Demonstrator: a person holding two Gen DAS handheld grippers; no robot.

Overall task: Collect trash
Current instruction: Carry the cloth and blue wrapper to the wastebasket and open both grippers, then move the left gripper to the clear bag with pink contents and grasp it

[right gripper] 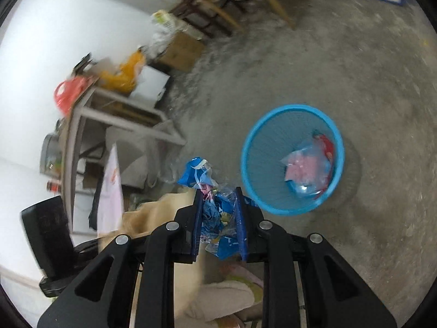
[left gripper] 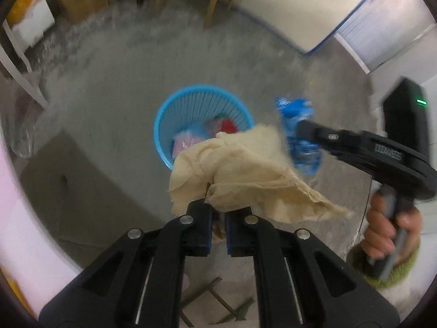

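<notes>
Beige crumpled paper is pinched between the left tongs, hanging above the near rim of a blue basket on the concrete floor. The right tongs are clamped on a crumpled blue plastic wrapper, held just beside the paper and short of the basket. Pink and red trash lies in the basket.

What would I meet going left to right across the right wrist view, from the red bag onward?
Red bag → yellow bag → blue wrapper held in the right tool → blue basket with trash inside.
</notes>
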